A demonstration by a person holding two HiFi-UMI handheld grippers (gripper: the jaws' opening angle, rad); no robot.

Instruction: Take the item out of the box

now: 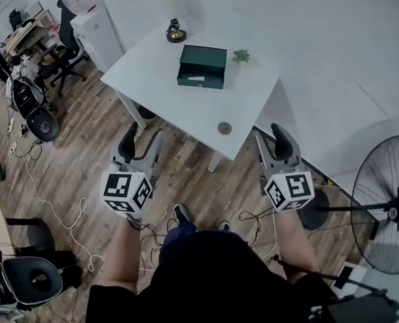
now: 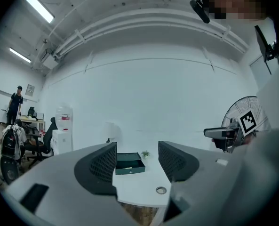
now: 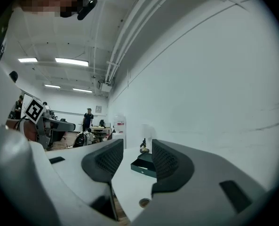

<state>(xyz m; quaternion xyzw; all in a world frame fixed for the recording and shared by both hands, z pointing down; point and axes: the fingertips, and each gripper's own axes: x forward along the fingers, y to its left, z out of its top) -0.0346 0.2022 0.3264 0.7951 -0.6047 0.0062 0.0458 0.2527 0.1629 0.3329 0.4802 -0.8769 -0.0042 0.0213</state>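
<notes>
At far left, an office chair (image 1: 64,42) and a water dispenser (image 1: 91,19) stand on the wood floor. The left gripper (image 1: 142,143) is held short of the white table (image 1: 159,93), jaws apart with nothing clamped between them. On the table's far half sits the dark green box (image 1: 202,66), well apart from both grippers; its contents cannot be made out. A dark ornament (image 1: 175,32) stands behind the box and a small plant (image 1: 241,56) just to its right. A round cable grommet (image 1: 225,128) sits near the front edge. The right gripper (image 1: 272,140) is likewise spread and empty. A floor fan (image 1: 387,204) stands at far right.
</notes>
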